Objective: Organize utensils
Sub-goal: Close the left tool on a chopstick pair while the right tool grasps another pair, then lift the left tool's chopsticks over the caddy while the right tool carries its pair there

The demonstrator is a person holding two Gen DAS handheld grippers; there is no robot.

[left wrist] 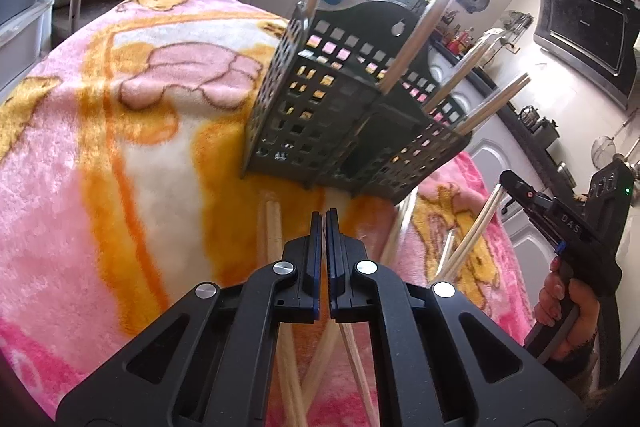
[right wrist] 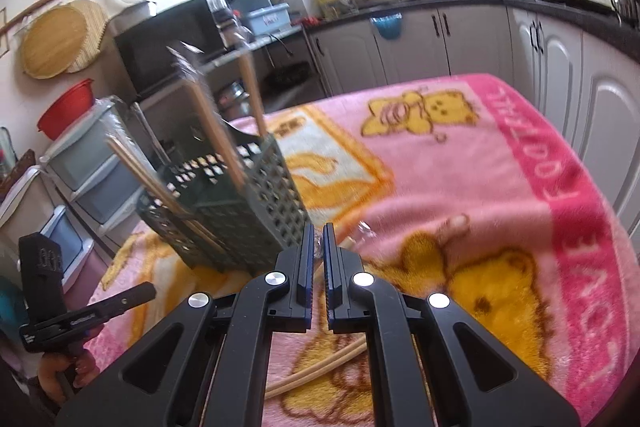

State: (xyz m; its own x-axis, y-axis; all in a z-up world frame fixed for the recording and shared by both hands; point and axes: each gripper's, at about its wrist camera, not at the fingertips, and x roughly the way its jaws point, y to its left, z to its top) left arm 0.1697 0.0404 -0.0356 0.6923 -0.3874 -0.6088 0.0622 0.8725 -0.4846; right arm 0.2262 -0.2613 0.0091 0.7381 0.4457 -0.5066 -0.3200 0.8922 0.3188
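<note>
Dark perforated holder (left wrist: 352, 115) upright on the pink bear blanket (left wrist: 120, 131) that covers the counter; taken as landmark. Several chopsticks already standing in holder (left wrist: 416, 43), leaning out over its rim toward the window side; seen again from the right wrist view (right wrist: 216, 131). Exact count not certain, roughly five or six.

Loose chopsticks on the blanket just in front of holder's base (left wrist: 272, 227), more crossing beneath the left tool. One pair also lying near-side of holder in the right wrist view (right wrist: 320, 371).

Left gripper (left wrist: 323, 223): jaws clenched together, just short of holder's front foot; a thin pale stick appears to run down from between them, but a grip on it cannot be confirmed.

Right gripper (left wrist: 505, 183): off to holder's right, raised above the blanket, grasping a small bundle of chopsticks (left wrist: 472, 239) that hangs slanted below the jaws. In its own view (right wrist: 319, 239) jaws nearly closed, a sliver of gap showing.

Judged progress: perhaps half done. Part of the set housed; held bundle not yet delivered; loose sticks in front of holder left to collect.
</note>
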